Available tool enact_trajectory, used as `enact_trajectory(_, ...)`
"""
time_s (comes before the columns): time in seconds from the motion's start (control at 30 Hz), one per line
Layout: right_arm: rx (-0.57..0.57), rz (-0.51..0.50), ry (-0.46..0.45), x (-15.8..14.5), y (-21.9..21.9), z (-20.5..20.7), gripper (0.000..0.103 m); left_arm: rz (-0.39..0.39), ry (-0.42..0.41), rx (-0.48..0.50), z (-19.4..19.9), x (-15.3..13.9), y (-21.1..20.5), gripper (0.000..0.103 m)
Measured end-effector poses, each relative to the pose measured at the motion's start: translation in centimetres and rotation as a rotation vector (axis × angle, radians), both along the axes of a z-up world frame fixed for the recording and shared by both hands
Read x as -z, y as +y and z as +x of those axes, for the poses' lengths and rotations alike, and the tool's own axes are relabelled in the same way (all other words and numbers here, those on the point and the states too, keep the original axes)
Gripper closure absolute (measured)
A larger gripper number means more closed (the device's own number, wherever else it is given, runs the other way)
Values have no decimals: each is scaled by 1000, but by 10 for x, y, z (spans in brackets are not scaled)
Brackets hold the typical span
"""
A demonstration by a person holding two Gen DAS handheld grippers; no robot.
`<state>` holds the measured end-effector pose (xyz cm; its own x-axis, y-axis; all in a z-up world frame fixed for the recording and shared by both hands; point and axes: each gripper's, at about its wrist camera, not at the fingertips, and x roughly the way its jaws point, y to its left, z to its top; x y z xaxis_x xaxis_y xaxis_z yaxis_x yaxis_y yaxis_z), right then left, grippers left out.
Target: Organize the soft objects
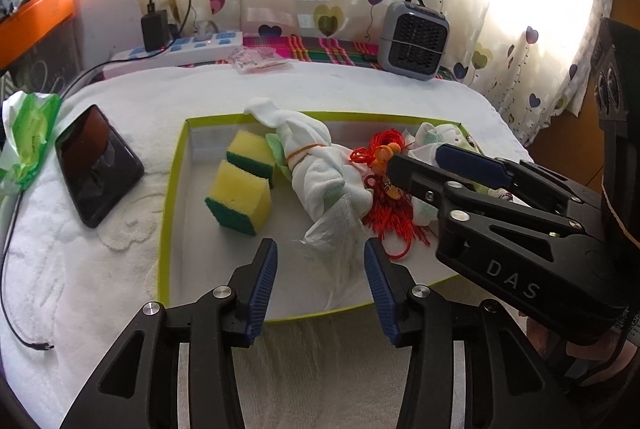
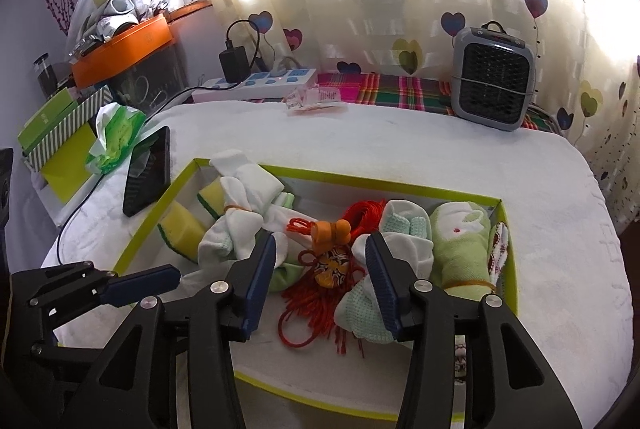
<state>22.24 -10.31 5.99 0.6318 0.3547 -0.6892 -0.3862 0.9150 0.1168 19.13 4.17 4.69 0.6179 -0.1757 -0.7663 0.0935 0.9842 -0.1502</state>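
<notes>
A shallow box with a green rim (image 1: 172,197) (image 2: 149,225) lies on a white towel. It holds two yellow-green sponges (image 1: 240,197) (image 2: 180,225), a white cloth bundle (image 1: 316,157) (image 2: 244,221) tied with a rubber band, a red tassel ornament (image 1: 388,217) (image 2: 320,305), rolled socks (image 2: 404,233) and a green towel roll (image 2: 460,245). My left gripper (image 1: 320,247) is open over the box's near side, with the bundle's loose end between its pads but not pinched. My right gripper (image 1: 416,157) (image 2: 320,241) is open above the tassel ornament and grips nothing.
A dark phone (image 1: 98,165) and a green tissue pack (image 1: 28,133) lie left of the box. A power strip (image 1: 180,49) with a charger and a small grey heater (image 1: 414,39) stand at the back by the curtain. A black cable (image 1: 8,269) runs along the left edge.
</notes>
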Motion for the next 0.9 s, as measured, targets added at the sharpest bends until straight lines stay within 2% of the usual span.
enact_trajectory(0.4, 42, 23, -14, -9, -17, -38, 53, 16, -11, -29, -30, -6, 5, 58)
enact_trajectory(0.5, 51, 19, -15, -9, -22, -49, 50, 62, -28, -48, -41, -7, 5, 58)
enact_trajectory(0.73, 96, -7, 10, 0, -32, -68, 45, 72, 5, -61, -60, 8, 10, 58)
enact_trajectory(0.83, 102, -32, 27, 8, -33, -75, 45, 103, 18, -65, -66, 16, 9, 58)
enact_trajectory(0.9, 106, -46, 34, 13, -34, -80, 45, 91, 29, -68, -70, 21, 10, 58)
